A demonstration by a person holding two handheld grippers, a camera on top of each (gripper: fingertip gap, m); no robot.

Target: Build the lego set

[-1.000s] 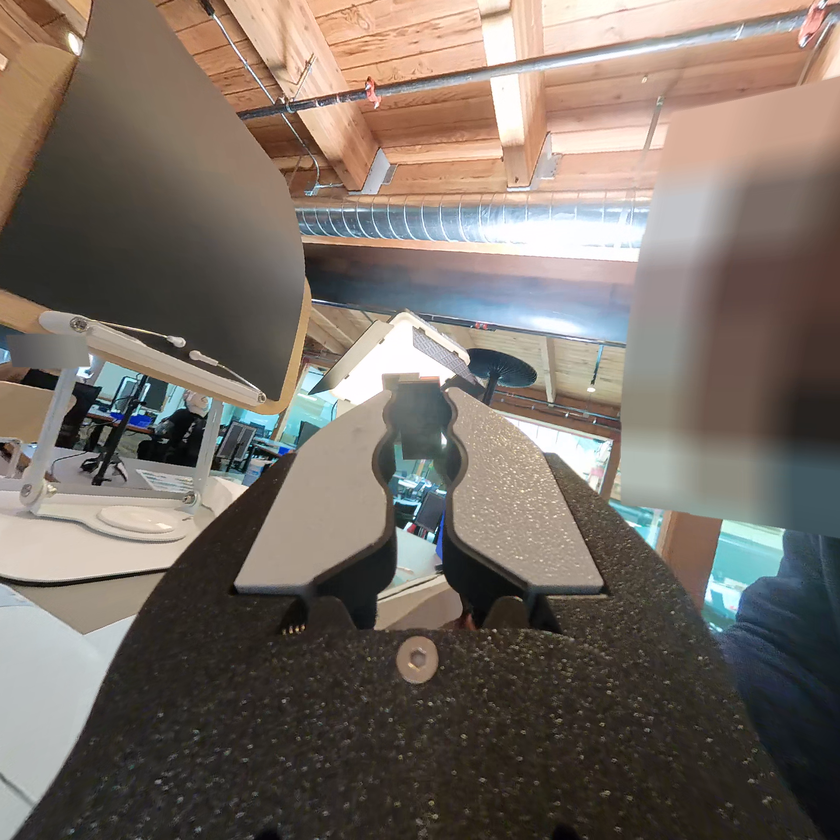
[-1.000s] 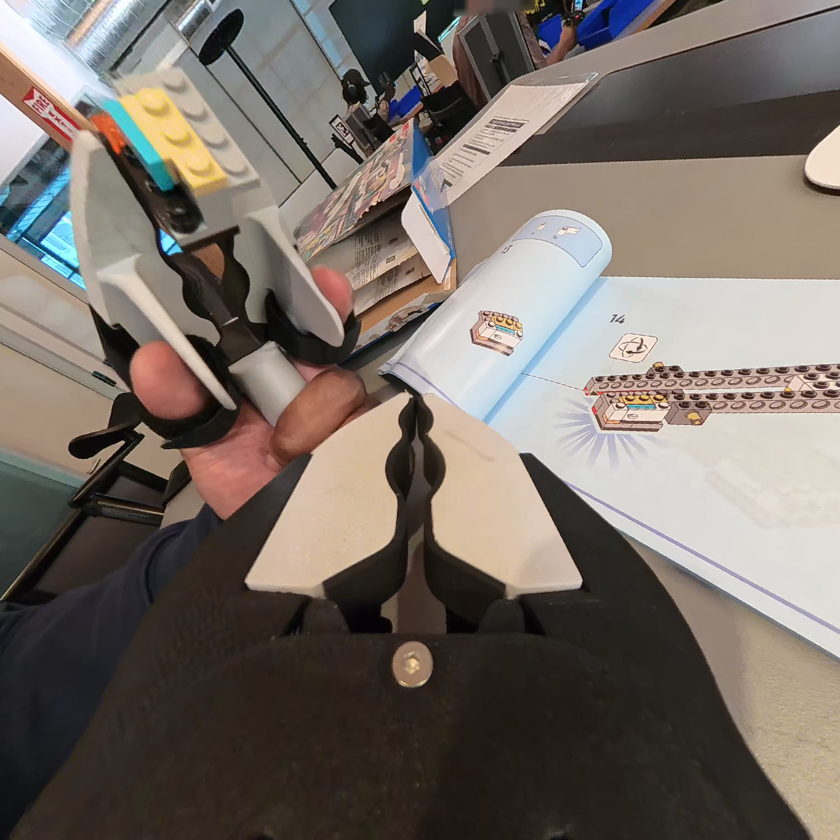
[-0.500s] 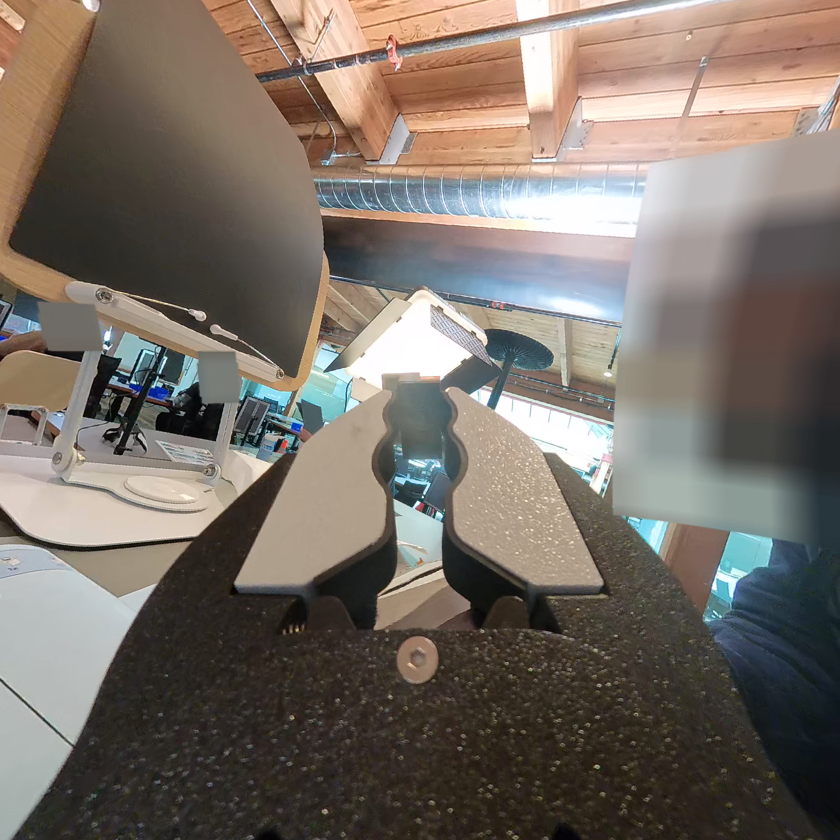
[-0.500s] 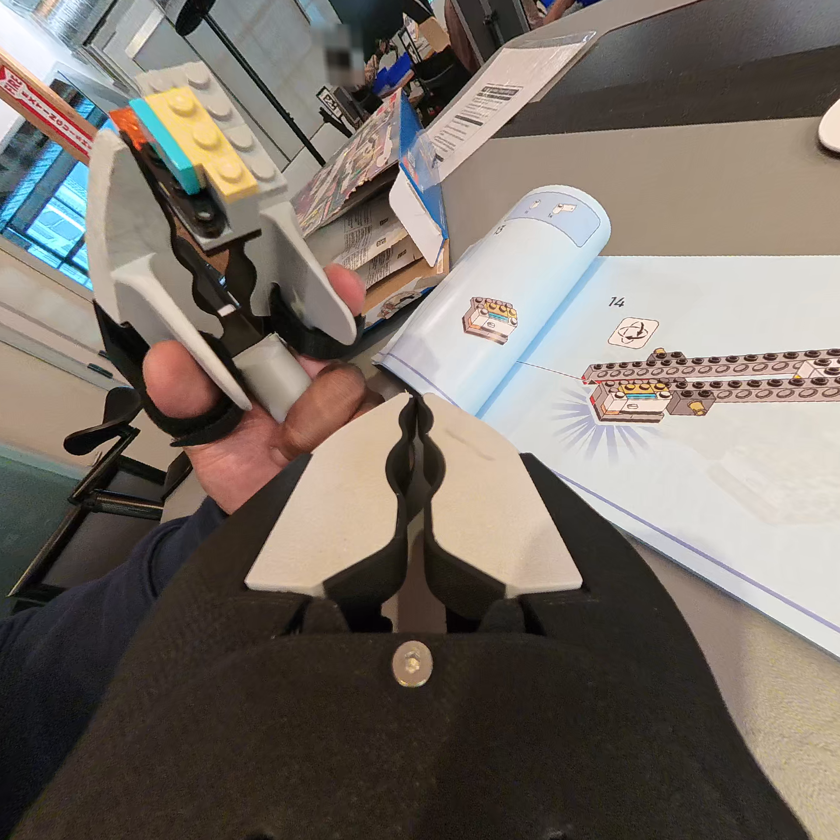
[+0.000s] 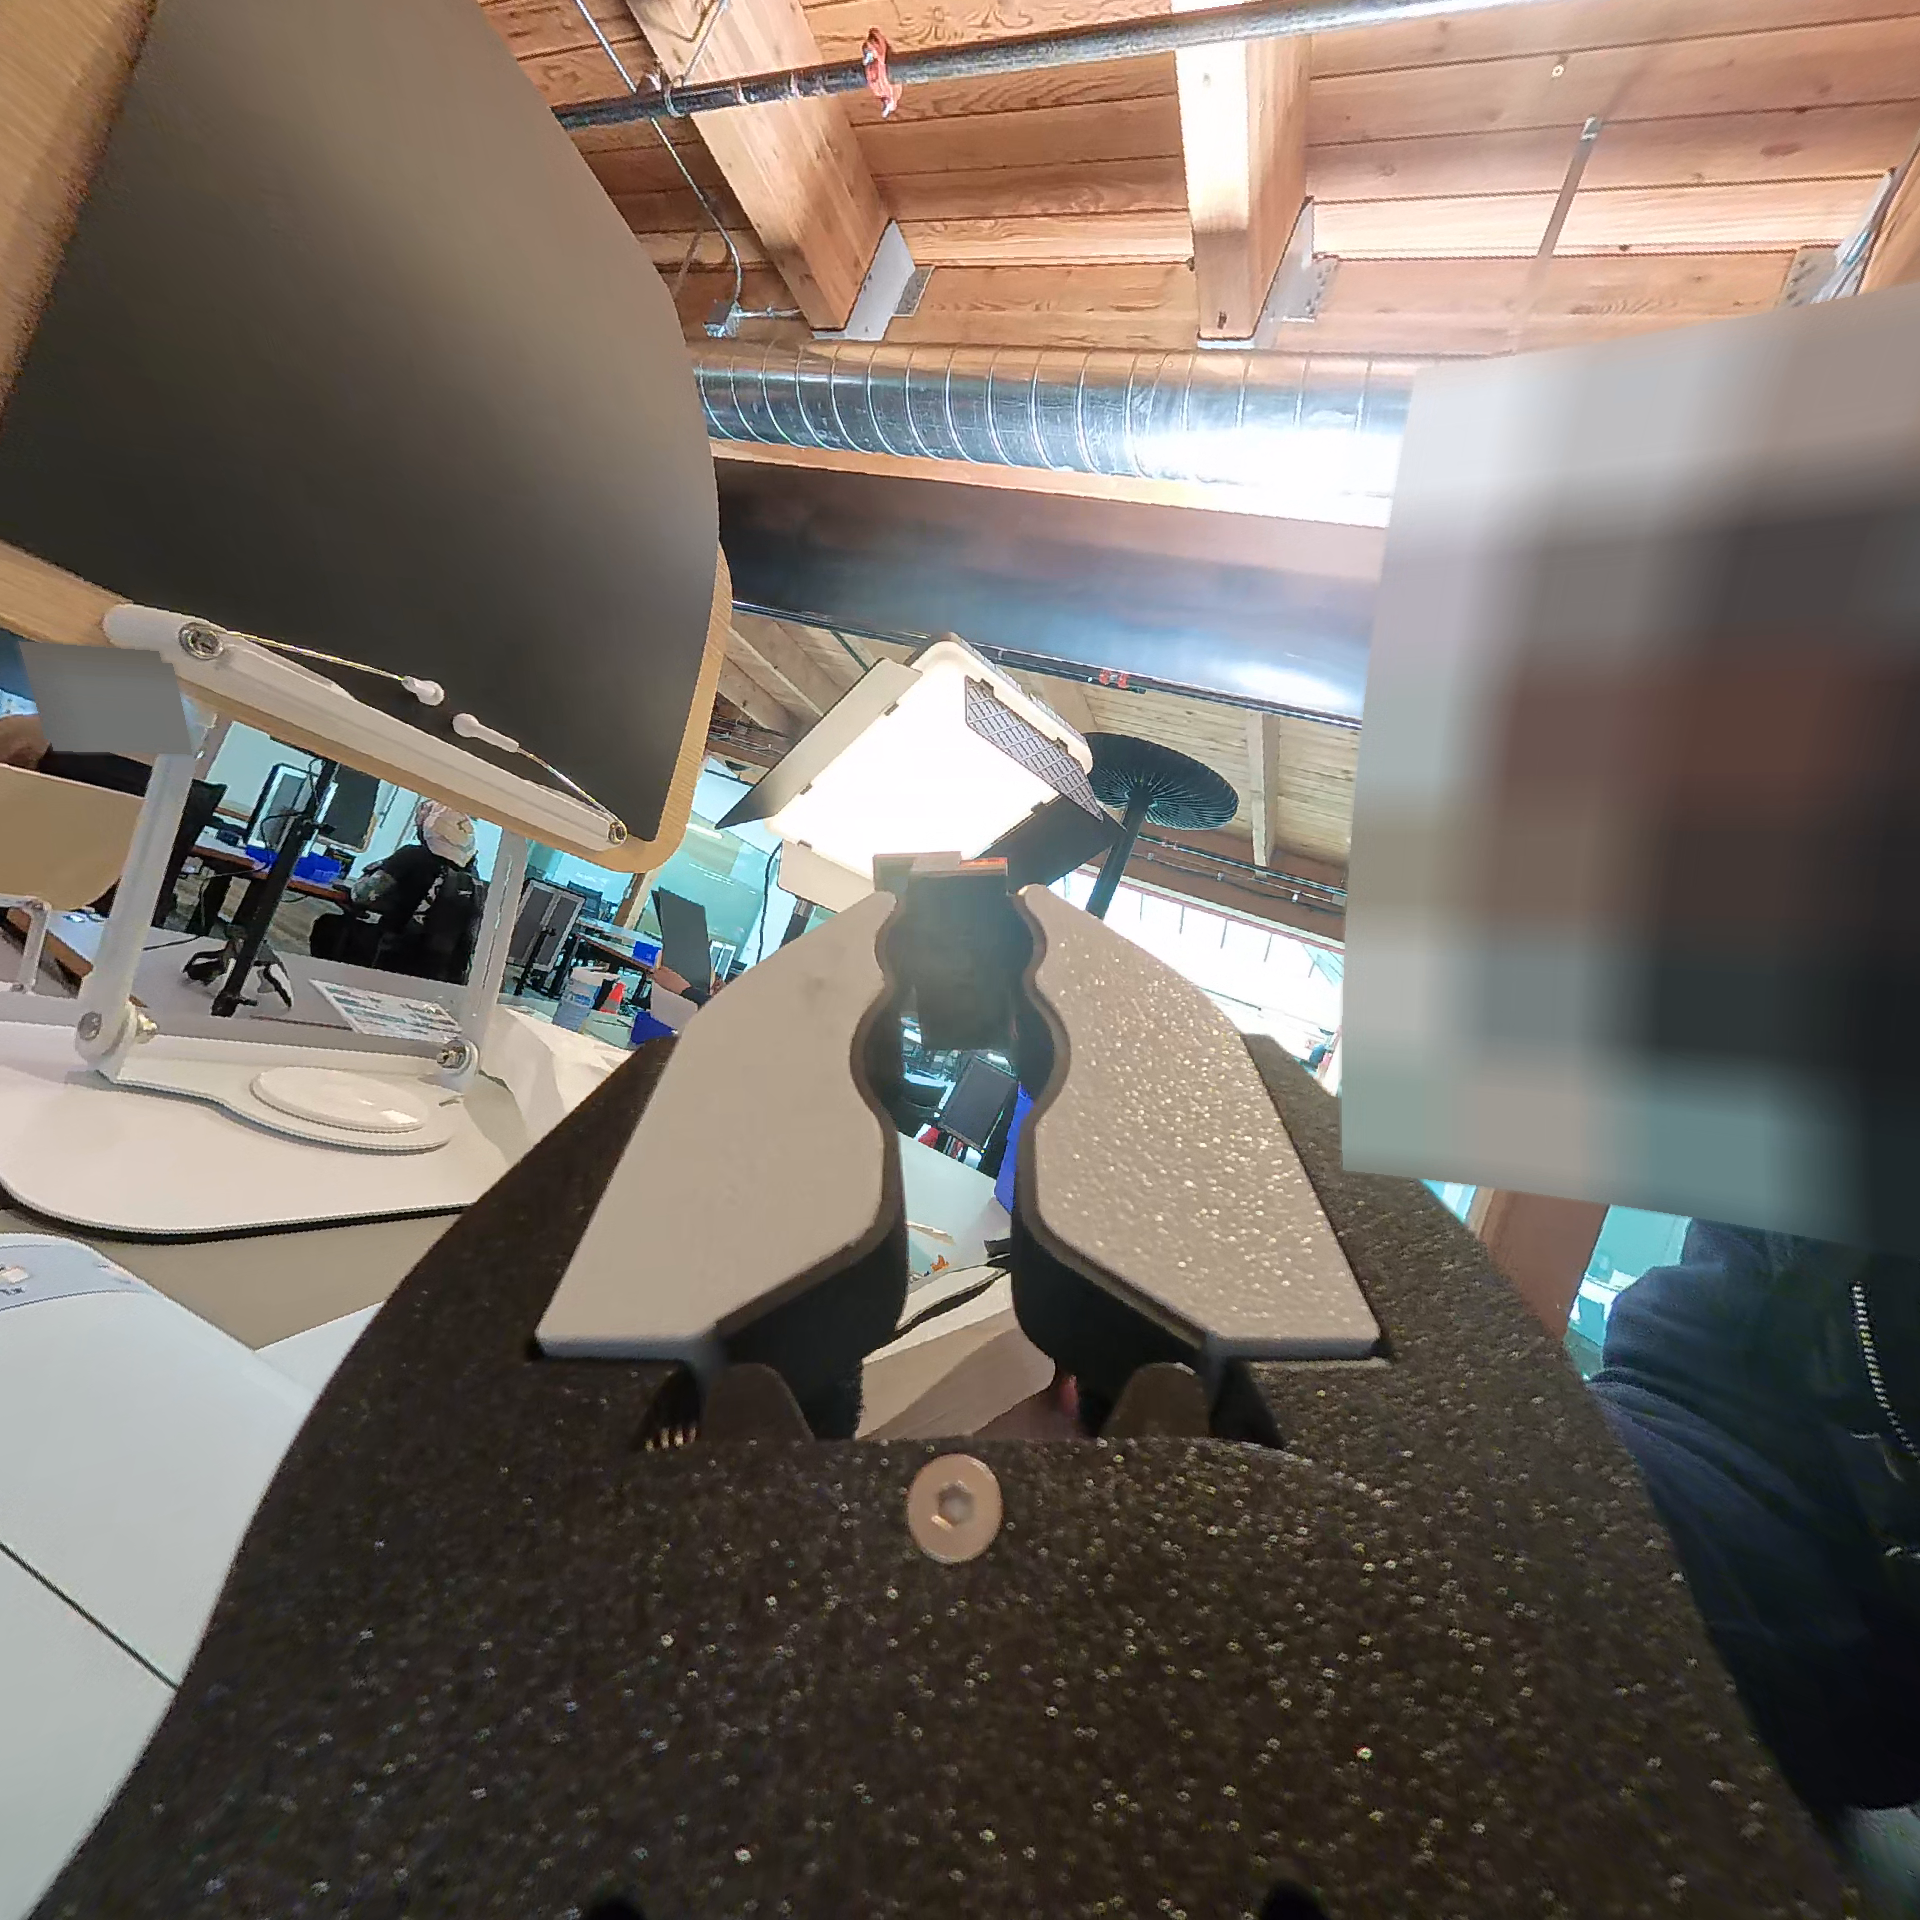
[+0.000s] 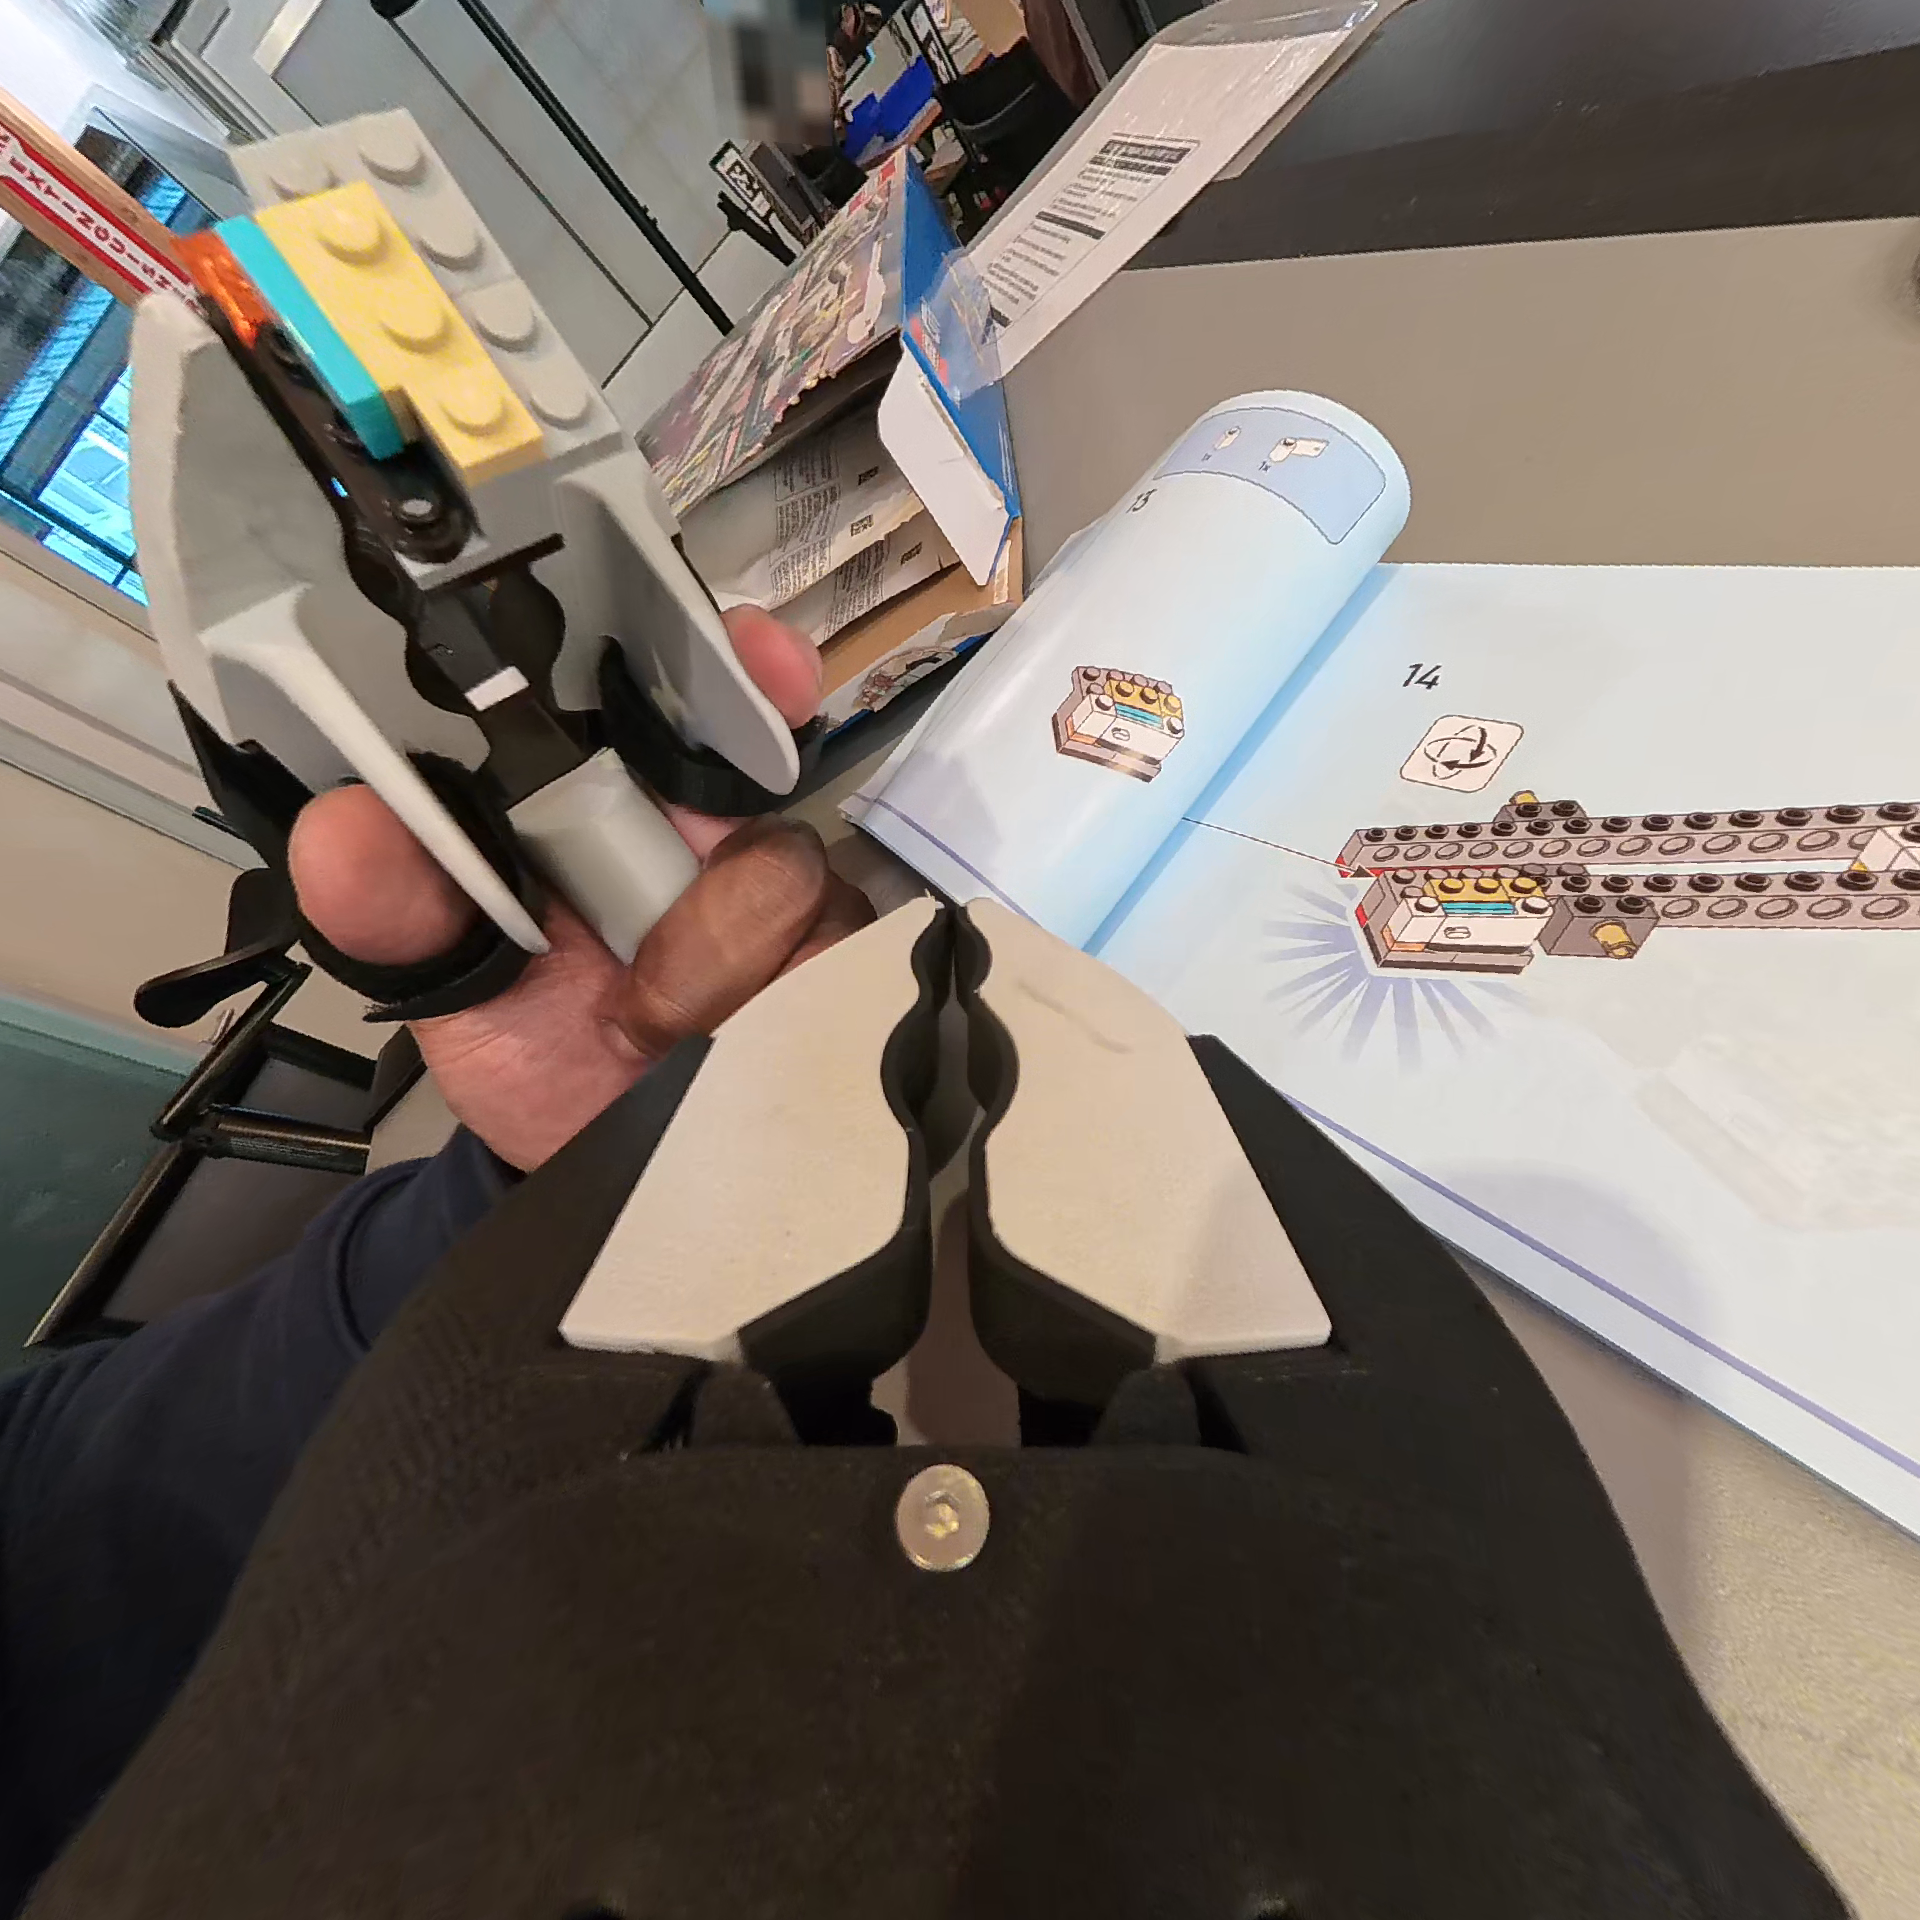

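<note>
The left gripper [image 6: 416,436] is raised off the desk and tilted back toward the ceiling, held in a bare hand [image 6: 540,987] with a black strap round the thumb. Its two grey fingers [image 6: 239,488] are closed part-way and press on a small stack of plastic building bricks [image 6: 416,312]: a grey studded plate at the back, a pale yellow studded plate on it, a turquoise strip beside that, an orange sliver at the outer edge and black pieces at the bottom where the fingers bite. From the left gripper's [image 5: 954,914] own camera the same brick stack [image 5: 951,956] shows only as a dark block wedged between the fingertips, with a lit white panel lamp [image 5: 914,769] and the timber ceiling with its silver ribbed duct [image 5: 1039,416] beyond.

The right gripper [image 6: 954,920] sits lower and nearer, pointing at the grey desk [image 6: 1507,395]. Its pale fingers [image 6: 800,1122] are fully closed, tip against tip, with nothing between them. Just past the tips lies an open light-blue instruction booklet [image 6: 1558,1091], its left page curling up, printed with drawings of brick assemblies. The left hand is close beside the right fingertips, apart from them. Farther back on the desk are a torn-open cardboard box with blue sides [image 6: 883,343] and a white printed sheet in a clear sleeve [image 6: 1143,177]. To the left, a black screen on a white hinged stand [image 5: 312,416] stands on the desk.
</note>
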